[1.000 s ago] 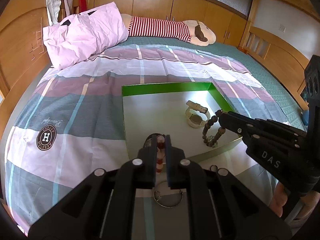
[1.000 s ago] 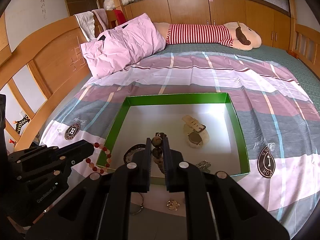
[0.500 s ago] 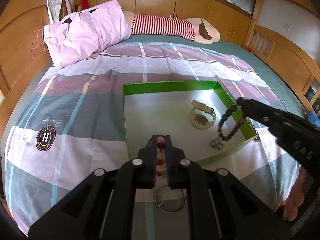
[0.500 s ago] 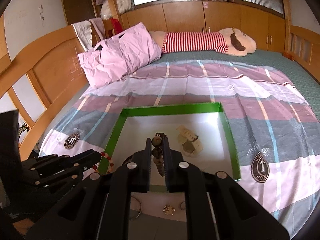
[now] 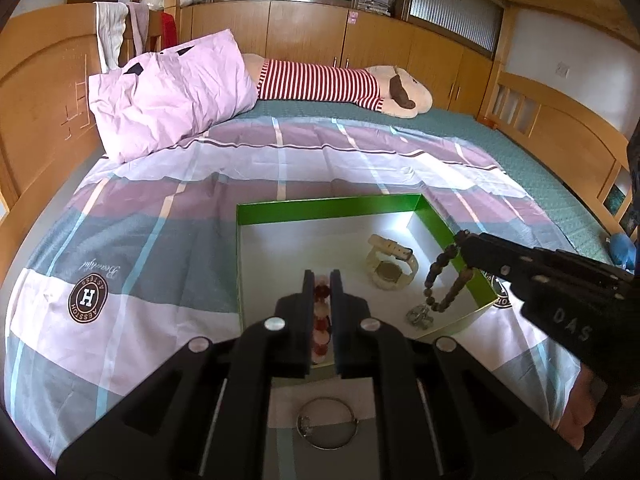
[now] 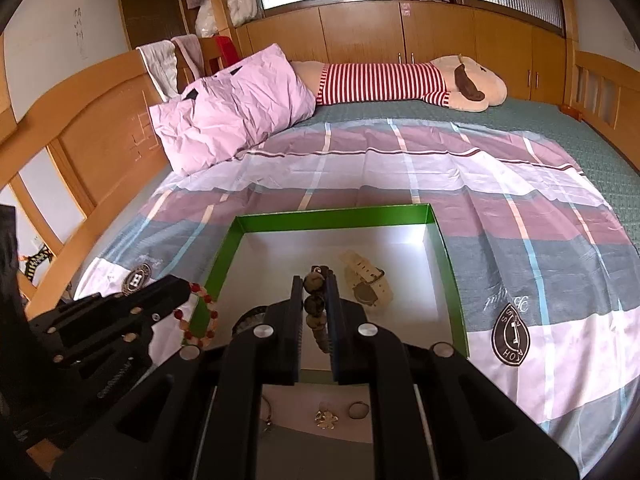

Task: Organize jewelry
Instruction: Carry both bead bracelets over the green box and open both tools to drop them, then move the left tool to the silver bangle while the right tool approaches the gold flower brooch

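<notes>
1. I am pinching a red-and-white bead bracelet [image 5: 321,320] between the fingers of my left gripper [image 5: 321,276], dangling it over the near left part of the green-walled box [image 5: 328,207].
2. My right gripper [image 6: 313,280] is clamping a brown bead bracelet [image 6: 315,306], hanging it above the box's near right side.
3. I am seeing a cream wristwatch [image 5: 390,262] and a small silver charm [image 5: 420,316] lying inside the box.
4. A silver bangle [image 5: 327,428] is lying on the bedspread [image 5: 160,240] just before the box.
</notes>
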The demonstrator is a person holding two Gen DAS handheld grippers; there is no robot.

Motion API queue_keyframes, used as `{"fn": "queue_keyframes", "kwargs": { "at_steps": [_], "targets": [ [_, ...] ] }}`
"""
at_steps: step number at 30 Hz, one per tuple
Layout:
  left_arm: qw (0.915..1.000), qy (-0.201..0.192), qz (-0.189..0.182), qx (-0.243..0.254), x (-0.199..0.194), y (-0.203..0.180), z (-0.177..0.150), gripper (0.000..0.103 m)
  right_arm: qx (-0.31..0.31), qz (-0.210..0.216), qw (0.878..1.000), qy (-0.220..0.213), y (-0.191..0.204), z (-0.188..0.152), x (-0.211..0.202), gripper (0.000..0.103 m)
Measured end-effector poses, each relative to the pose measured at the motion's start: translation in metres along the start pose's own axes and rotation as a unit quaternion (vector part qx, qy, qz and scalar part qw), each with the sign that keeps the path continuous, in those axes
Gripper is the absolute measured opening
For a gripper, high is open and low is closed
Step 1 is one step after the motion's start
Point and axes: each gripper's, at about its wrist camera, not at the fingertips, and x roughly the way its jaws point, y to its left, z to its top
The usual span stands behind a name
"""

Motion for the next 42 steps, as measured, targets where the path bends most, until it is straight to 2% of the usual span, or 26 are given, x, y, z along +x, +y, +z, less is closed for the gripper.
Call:
{"fn": "queue_keyframes", "kwargs": {
  "at_steps": [4,8,11,13,18,22,23,26,27,30,33,36,37,38,39,42],
  "targets": [
    [0.9999,0.015,0.001,-0.005,0.010,0.001,-0.001,0.008,0.006,-0.002,1.000,0.012,-0.003,-0.001,0.010,0.011],
    [0.9986,0.045,-0.026,-0.006,0.023,0.000,0.004,0.008,0.018,-0.004,1.000,0.019,-0.009,0.002,0.020,0.011],
    [0.9980,0.049,-0.040,0.000,0.030,-0.001,0.007,0.008,0.035,0.009,0.999,0.037,-0.014,0.003,0.030,0.011],
    [0.9975,0.053,-0.046,-0.010,0.035,0.002,0.009,0.008,0.040,0.015,0.998,0.055,-0.016,0.000,0.039,0.011],
    [0.9926,0.071,-0.086,-0.050,0.049,0.013,0.011,0.008,0.032,-0.004,0.997,0.075,-0.015,-0.008,0.053,0.011],
    [0.9904,0.088,-0.089,-0.059,0.058,0.013,0.006,0.008,0.032,-0.010,0.995,0.091,-0.018,-0.012,0.065,0.011],
    [0.9903,0.091,-0.088,-0.058,0.059,0.013,0.005,0.008,0.029,-0.015,0.995,0.097,-0.017,-0.013,0.067,0.017],
    [0.9900,0.094,-0.089,-0.056,0.056,0.012,0.003,0.008,0.034,-0.021,0.995,0.094,-0.018,-0.013,0.064,0.048],
    [0.9898,0.095,-0.091,-0.055,0.054,0.013,0.003,0.009,0.038,-0.015,0.995,0.090,-0.019,-0.013,0.060,0.049],
    [0.9893,0.098,-0.099,-0.042,0.040,0.011,0.000,0.010,0.039,0.011,0.995,0.090,-0.018,-0.011,0.048,0.049],
    [0.9884,0.109,-0.103,-0.020,0.025,0.007,-0.008,0.011,0.019,0.037,0.993,0.114,-0.011,-0.016,0.033,0.049],
    [0.9844,0.149,-0.095,0.004,0.018,0.006,-0.025,0.014,-0.023,0.034,0.988,0.148,0.000,-0.029,0.028,0.048],
    [0.9833,0.160,-0.087,0.010,0.019,0.007,-0.029,0.014,-0.031,0.027,0.987,0.155,0.000,-0.033,0.028,0.045],
    [0.9821,0.171,-0.077,0.018,0.022,0.008,-0.034,0.014,-0.038,0.017,0.985,0.168,-0.001,-0.039,0.031,0.030],
    [0.9811,0.180,-0.068,0.021,0.025,0.010,-0.038,0.014,-0.040,0.012,0.982,0.183,-0.003,-0.045,0.035,0.020],
    [0.9745,0.221,-0.039,0.014,0.039,0.021,-0.053,0.015,-0.002,-0.014,0.973,0.230,-0.025,-0.059,0.055,0.020]
  ]
}}
